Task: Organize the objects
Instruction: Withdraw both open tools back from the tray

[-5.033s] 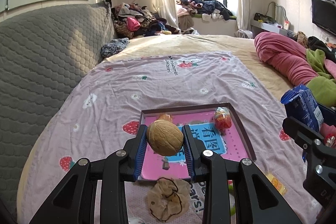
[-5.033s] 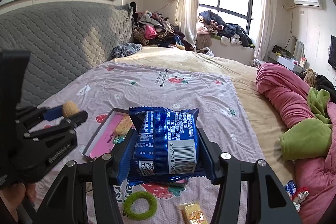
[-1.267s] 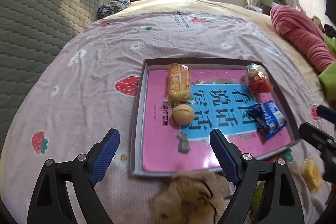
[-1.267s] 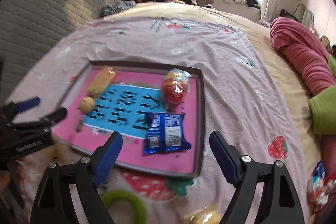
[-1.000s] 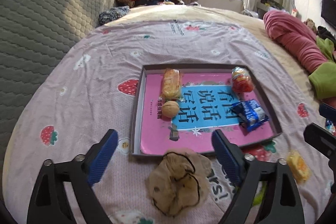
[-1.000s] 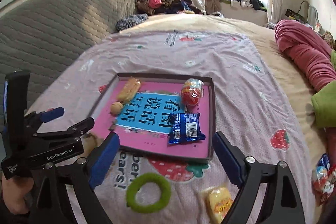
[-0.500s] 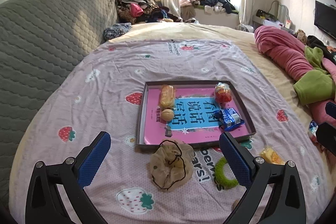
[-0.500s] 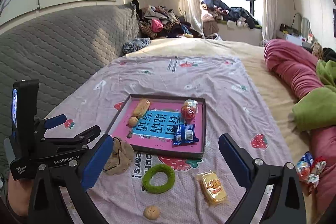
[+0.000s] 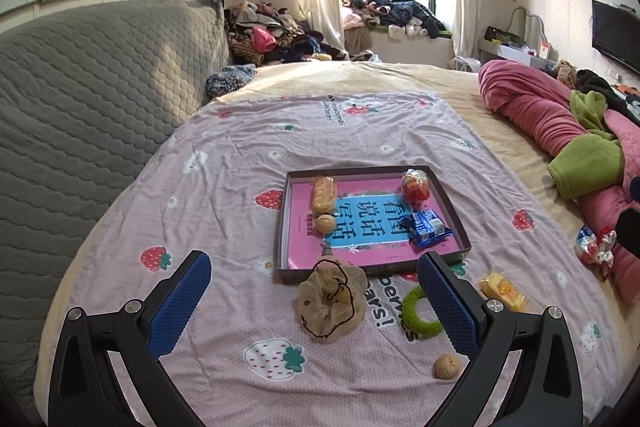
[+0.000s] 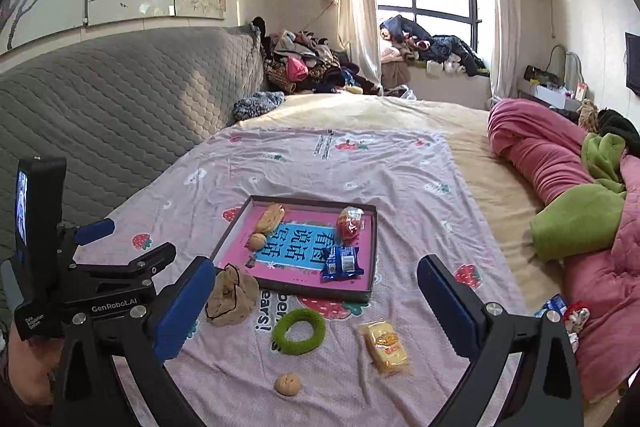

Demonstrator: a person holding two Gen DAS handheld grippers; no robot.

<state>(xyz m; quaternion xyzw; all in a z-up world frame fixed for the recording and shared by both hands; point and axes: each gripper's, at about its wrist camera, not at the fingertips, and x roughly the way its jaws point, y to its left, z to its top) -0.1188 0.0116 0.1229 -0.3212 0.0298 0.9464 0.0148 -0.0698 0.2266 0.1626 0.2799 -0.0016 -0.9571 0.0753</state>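
Tray (image 9: 454,217) on the bed holds four items, a walnut (image 9: 325,223), bread roll (image 9: 323,193), red snack (image 9: 415,185) and blue packet (image 9: 426,228), while scrunchie (image 9: 332,301), green ring (image 10: 298,331), yellow packet (image 10: 385,343) and second walnut (image 10: 287,383) remain outside; left tool (image 9: 316,311) and right tool (image 10: 316,311) gape wide, empty.

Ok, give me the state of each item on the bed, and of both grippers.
Tray: holds four items.
Walnut in tray: placed.
Blue packet: placed.
Loose walnut: on sheet, outside.
Green ring: outside.
Yellow packet: outside.
Left gripper: open, empty.
Right gripper: open, empty.
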